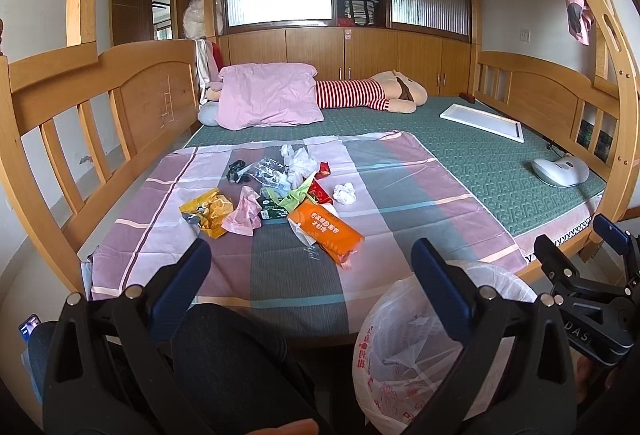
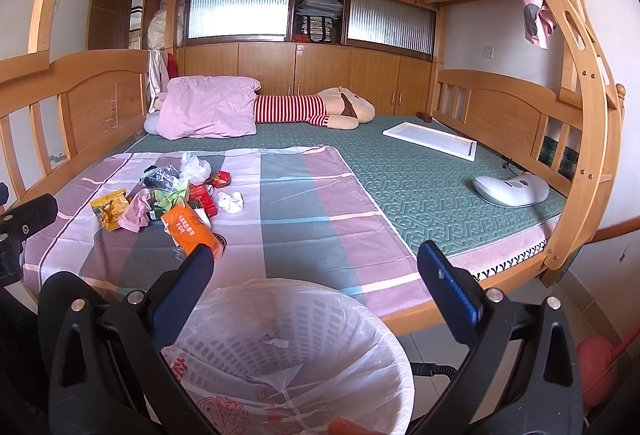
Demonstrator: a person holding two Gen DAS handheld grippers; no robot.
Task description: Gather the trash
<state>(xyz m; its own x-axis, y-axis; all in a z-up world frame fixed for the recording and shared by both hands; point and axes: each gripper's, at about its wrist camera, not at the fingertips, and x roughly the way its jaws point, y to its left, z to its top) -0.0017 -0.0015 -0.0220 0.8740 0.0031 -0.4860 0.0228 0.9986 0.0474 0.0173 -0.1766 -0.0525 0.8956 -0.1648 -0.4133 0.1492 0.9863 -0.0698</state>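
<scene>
While both tools, left tool (image 1: 312, 267) and right tool (image 2: 316, 267), hang spread and empty, the trash (image 1: 276, 195) lies piled on the bed at 11 o'clock; the bin (image 2: 320, 319) holds almost nothing. Collection barely begun.

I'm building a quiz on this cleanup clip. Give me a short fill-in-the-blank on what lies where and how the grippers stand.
1. The trash pile lies on a checked ____ spread over the bed.
2. The white bin beside the bed is lined with a plastic ____.
3. The jaws of the left gripper and right gripper are both ____, holding nothing.
4. The orange packet lies at the ____ edge of the pile, closest to the grippers.

Missing words: sheet; bag; open; near
</scene>
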